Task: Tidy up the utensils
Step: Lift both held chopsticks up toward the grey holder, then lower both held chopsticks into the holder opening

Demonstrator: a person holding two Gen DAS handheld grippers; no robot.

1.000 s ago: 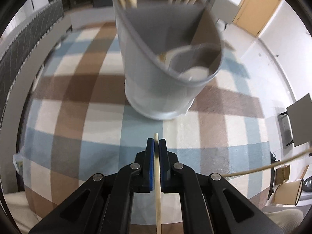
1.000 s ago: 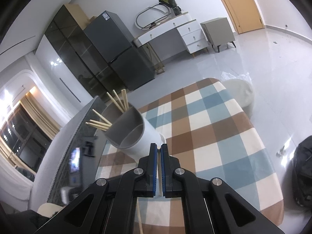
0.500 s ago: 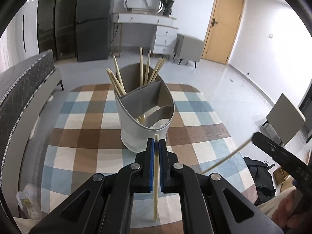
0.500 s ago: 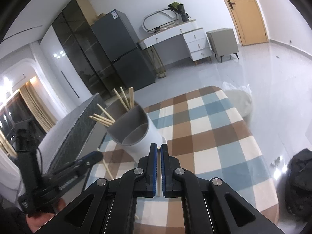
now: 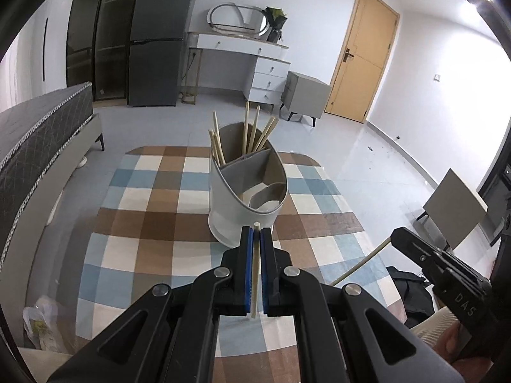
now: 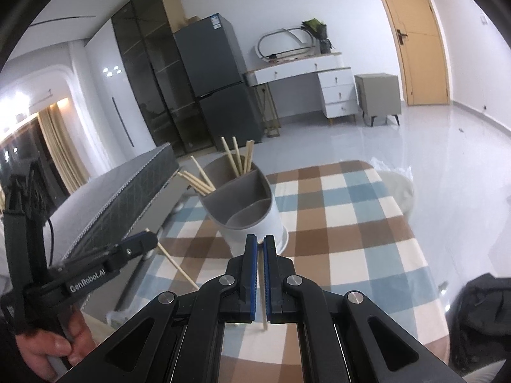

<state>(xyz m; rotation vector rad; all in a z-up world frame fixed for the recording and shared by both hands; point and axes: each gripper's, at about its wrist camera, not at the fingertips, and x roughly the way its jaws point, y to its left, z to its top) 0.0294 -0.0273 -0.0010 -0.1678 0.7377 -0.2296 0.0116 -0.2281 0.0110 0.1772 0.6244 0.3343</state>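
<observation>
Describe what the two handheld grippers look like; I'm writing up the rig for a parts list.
Both are matte black with angular, cut-out linkage arms and silver round pivot bolts. The left gripper and right gripper have blue pads on the inner finger faces. Seen from the side, one body reads "GenRobot.AI" in white, the other "DAS". A thin black cable hangs by the left unit. Bare hands hold them; no sleeves visible.
</observation>
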